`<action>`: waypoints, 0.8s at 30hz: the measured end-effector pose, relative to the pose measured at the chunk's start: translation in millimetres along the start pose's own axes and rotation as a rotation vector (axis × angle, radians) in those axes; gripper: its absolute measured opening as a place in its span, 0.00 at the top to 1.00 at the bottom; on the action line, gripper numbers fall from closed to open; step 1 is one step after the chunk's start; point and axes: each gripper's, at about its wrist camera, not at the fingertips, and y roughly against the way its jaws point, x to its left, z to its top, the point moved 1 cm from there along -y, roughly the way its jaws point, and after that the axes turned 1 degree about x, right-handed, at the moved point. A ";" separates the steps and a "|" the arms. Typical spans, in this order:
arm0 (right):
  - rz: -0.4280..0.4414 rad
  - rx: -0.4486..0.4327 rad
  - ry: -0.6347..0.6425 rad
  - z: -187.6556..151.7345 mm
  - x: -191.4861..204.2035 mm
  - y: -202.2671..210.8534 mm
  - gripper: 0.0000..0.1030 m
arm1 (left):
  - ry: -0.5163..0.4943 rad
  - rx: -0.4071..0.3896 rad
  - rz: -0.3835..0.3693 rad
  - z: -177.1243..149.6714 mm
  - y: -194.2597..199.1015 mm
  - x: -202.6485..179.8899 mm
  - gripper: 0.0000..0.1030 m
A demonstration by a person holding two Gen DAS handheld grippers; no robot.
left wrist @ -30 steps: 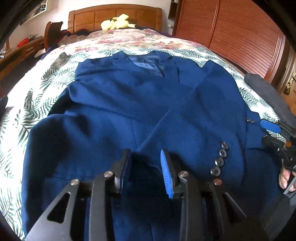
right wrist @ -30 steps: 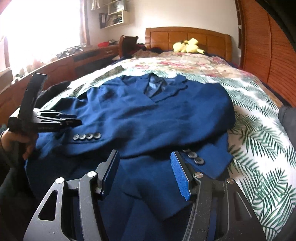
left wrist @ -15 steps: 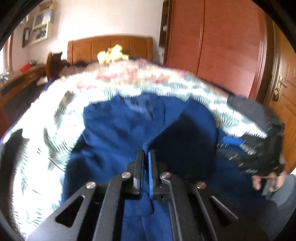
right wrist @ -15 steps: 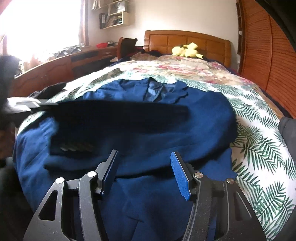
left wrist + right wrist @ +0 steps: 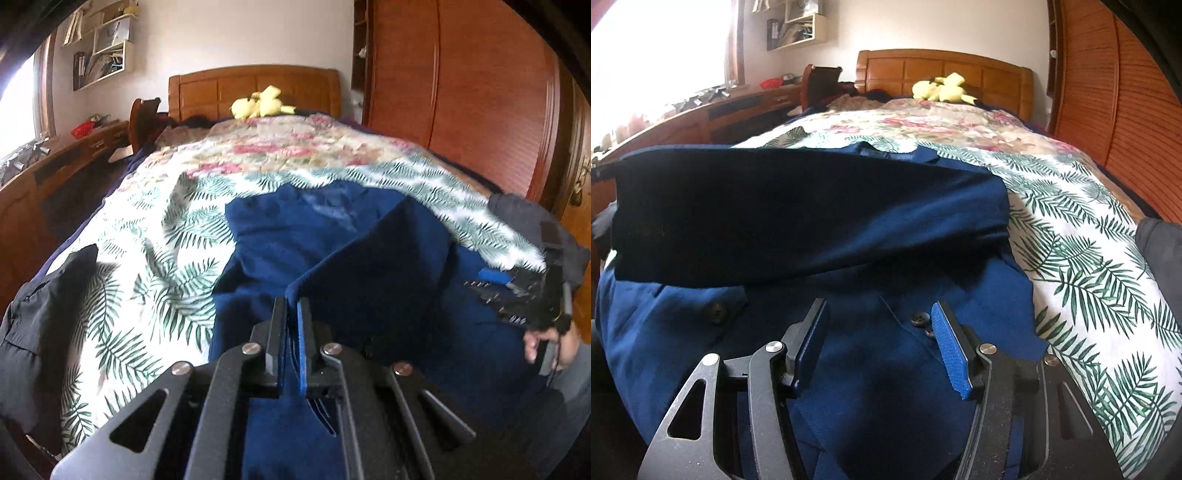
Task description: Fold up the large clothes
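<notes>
A dark blue suit jacket (image 5: 332,236) lies on the leaf-print bed cover, collar toward the headboard. My left gripper (image 5: 291,310) is shut on a sleeve of the jacket and holds it lifted above the rest. In the right wrist view the lifted sleeve (image 5: 798,206) stretches across the jacket (image 5: 879,369) as a dark band. My right gripper (image 5: 879,328) is open and empty, low over the jacket's front near its buttons (image 5: 919,319). It also shows at the right edge of the left wrist view (image 5: 517,291), held in a hand.
The bed cover (image 5: 1071,236) runs to a wooden headboard (image 5: 255,88) with a yellow plush toy (image 5: 940,88). A black garment (image 5: 33,332) lies at the bed's left edge, a dark grey one (image 5: 1161,254) at the right. A wooden wardrobe (image 5: 461,92) stands right, a desk (image 5: 701,118) left.
My left gripper closed on the jacket sleeve and lifted it up and back, pulling it taut. My right gripper stayed open and dropped lower over the jacket front.
</notes>
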 end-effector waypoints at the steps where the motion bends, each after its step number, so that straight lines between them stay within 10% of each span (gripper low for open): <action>1: 0.000 0.001 -0.002 -0.4 -0.4 -0.6 0.43 | -0.004 0.010 0.001 -3.0 -2.9 0.7 0.97; 24: -0.025 0.059 0.027 -7.2 6.1 -18.4 0.43 | 0.040 0.146 0.097 -92.8 7.9 50.6 0.81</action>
